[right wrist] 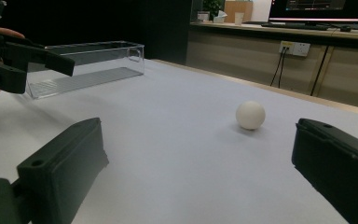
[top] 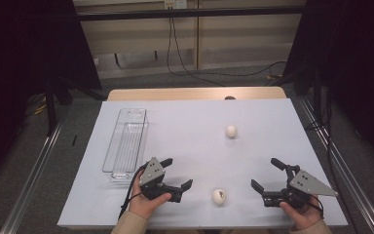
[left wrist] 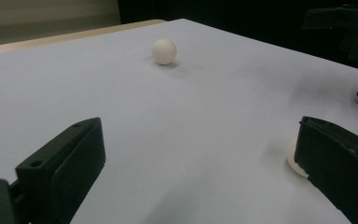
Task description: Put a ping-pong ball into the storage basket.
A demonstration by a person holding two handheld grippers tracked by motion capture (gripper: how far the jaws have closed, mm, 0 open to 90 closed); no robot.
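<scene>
- Tabletop (top: 185, 122) covered in white, with a clear plastic bin (top: 125, 144) on its left part; the bin's long axis runs from the person's side toward the far edge, and its open top faces up.
- One white ball (top: 231, 130) rests right of centre, well apart from the bin.
- A second white ball (top: 219, 196) sits near the front edge, between the two tools; a small dark mark shows on it.
- Left tool (top: 176, 173) is held in the person's left hand (top: 146, 204) just in front of the bin's near end, jaws spread wide and gripping nothing; in the left gripper view the near ball peeks out from behind one jaw.
- Right tool (top: 268, 174) is held in the right hand (top: 303, 215) at the front right, jaws likewise released, pointing leftward toward the far ball.
</scene>
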